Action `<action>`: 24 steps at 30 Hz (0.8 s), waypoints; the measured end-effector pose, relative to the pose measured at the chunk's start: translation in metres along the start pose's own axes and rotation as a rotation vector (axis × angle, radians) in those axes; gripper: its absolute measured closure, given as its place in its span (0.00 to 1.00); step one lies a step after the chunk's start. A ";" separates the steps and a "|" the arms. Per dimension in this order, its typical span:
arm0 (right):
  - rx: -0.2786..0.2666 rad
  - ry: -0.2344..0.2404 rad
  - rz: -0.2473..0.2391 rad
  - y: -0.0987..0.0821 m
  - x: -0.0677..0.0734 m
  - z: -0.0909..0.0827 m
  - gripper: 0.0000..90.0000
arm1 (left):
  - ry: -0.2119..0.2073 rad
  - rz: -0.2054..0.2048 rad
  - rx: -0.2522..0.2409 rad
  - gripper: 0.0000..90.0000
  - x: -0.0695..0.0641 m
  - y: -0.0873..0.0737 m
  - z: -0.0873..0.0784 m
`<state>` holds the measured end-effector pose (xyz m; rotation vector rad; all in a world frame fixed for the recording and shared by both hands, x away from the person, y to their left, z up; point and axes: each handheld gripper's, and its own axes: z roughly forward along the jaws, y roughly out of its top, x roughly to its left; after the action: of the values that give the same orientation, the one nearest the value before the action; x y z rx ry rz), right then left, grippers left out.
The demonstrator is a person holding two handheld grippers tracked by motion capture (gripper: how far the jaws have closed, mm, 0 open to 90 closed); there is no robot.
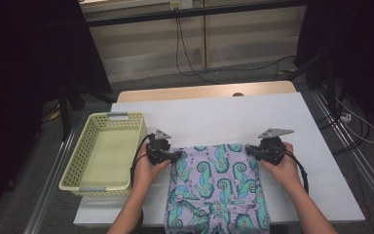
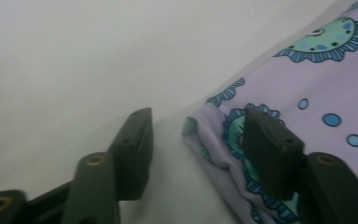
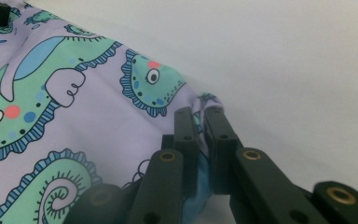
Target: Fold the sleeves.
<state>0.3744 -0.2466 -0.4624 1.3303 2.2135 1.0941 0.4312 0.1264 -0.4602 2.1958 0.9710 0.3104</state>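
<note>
The patterned garment (image 1: 216, 187) lies flat at the near edge of the white worktop (image 1: 253, 117), its far corners at the two grippers: the right gripper (image 3: 199, 122) is clamped on its corner fold, while the left gripper (image 2: 198, 140) stands parted astride the other corner, one pad apparently resting on the cloth, not yet pinching. To do this step well, the left should close squarely on the hem before any lift. Beyond, a yellow basket (image 1: 85, 161) sits at the left; cables (image 1: 185, 53) trail across the floor behind.

White table (image 1: 214, 114) on grey floor (image 1: 253, 75) — dark curtains (image 1: 24, 58) beside.
</note>
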 end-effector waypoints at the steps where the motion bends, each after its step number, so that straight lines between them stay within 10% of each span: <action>1: 0.000 0.003 0.001 0.000 0.000 0.000 0.95 | -0.003 -0.009 0.003 0.54 -0.002 0.000 0.000; 13: 0.007 0.003 -0.017 -0.002 0.002 0.000 0.95 | -0.042 -0.074 0.051 0.89 -0.011 0.004 -0.002; 24: -0.012 0.019 0.007 -0.002 0.000 -0.002 0.95 | -0.055 -0.103 0.072 0.96 -0.010 0.010 -0.010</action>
<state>0.3717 -0.2479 -0.4622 1.3296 2.2144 1.1254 0.4252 0.1192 -0.4455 2.1977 1.0760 0.1691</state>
